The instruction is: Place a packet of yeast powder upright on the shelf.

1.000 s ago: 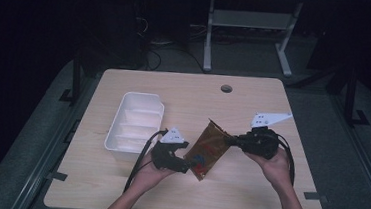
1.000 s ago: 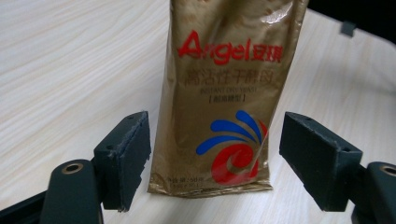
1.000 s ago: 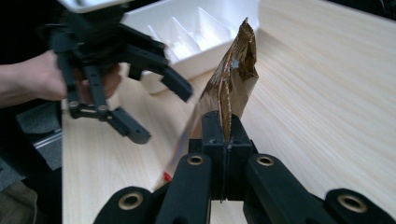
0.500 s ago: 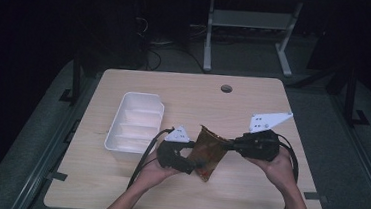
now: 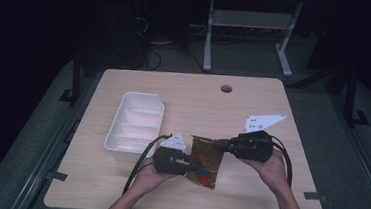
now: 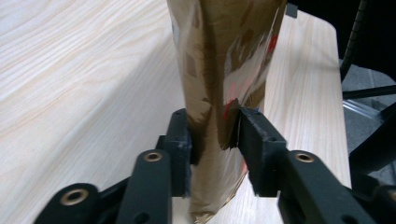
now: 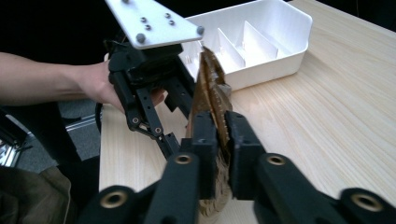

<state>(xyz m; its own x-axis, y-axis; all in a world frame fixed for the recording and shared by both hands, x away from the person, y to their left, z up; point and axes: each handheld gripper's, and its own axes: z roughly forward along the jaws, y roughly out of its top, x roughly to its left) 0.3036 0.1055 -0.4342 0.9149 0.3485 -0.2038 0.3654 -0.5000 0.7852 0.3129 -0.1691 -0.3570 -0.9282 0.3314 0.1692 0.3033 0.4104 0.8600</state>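
Two claws, left claw (image 6: pixel 215 140) and right claw (image 7: pixel 220 140), both pinching brown packet (image 5: pixel 205 161), print unreadable.

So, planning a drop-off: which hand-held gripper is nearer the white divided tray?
Left. The left hand-held gripper sits just beside the white divided tray; the right hand-held gripper is farther right, across the brown pouch.

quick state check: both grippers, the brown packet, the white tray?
left gripper: shut on the brown packet's edge.
right gripper: shut on the packet's opposite edge.
brown packet: held off the table between both grippers, crinkled.
white tray: on the table, upright, compartments empty, untouched.
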